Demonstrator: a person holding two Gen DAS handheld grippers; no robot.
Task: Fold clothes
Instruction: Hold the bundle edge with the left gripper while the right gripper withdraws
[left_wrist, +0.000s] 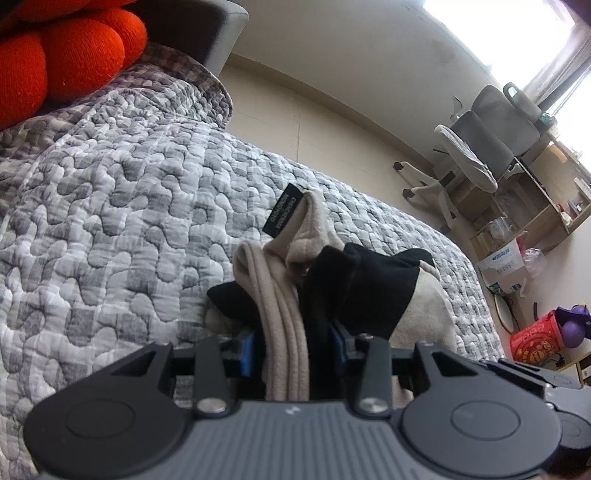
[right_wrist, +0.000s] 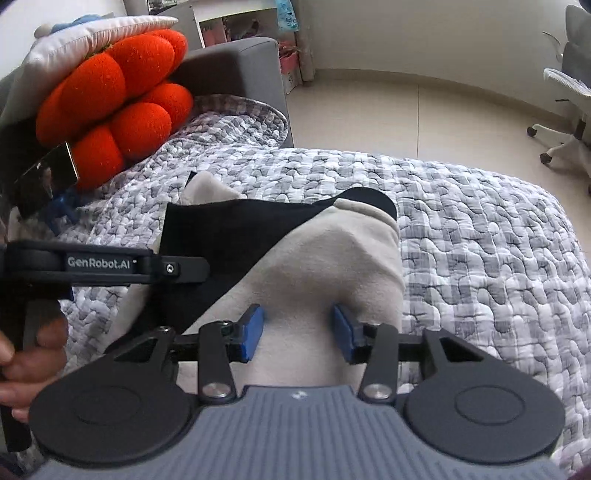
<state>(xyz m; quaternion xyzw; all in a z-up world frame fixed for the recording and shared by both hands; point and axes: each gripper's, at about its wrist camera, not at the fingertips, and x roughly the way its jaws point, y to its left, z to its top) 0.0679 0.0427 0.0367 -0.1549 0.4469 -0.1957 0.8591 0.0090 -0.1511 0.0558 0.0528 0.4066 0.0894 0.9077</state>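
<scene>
A beige and black garment (right_wrist: 325, 254) lies bunched on the grey quilted bed cover (right_wrist: 480, 236). My left gripper (left_wrist: 291, 343) is shut on the garment's (left_wrist: 284, 325) bunched beige and black folds, with a black label (left_wrist: 282, 210) sticking up behind. My right gripper (right_wrist: 299, 328) has its blue pads (right_wrist: 251, 328) either side of a beige fold, with the cloth filling the gap between them. The left gripper (right_wrist: 184, 269) also shows in the right wrist view, held by a hand at the garment's left side.
A large orange knotted cushion (right_wrist: 118, 103) sits at the head of the bed by a grey headboard (right_wrist: 236, 70). A white office chair (left_wrist: 469, 155), a wooden shelf (left_wrist: 524, 206) and boxes stand on the floor beyond the bed's far edge.
</scene>
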